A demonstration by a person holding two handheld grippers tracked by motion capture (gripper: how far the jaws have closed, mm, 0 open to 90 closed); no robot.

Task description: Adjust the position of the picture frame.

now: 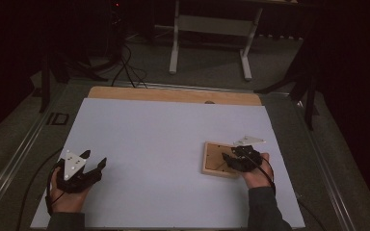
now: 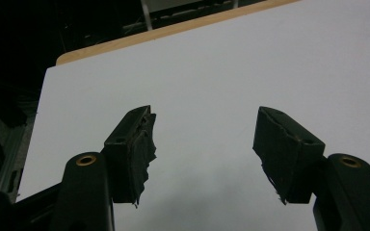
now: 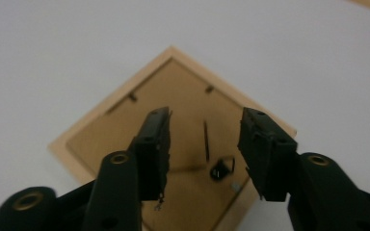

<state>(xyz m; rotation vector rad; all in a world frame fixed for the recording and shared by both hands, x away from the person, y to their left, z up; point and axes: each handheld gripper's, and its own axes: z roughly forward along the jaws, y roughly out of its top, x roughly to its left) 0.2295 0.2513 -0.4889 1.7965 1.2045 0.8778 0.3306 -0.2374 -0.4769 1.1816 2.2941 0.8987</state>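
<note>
Table [image 1: 173, 94]: wooden top, pale edge showing along the far side. White sheet [image 1: 164, 144] covers nearly all of it, lying flat. One small wooden picture frame [image 1: 216, 159] lies back-side up on the sheet, right of centre, toward the near edge; small dark hanger and clips visible on its backing board. Left half of sheet bare.
</note>
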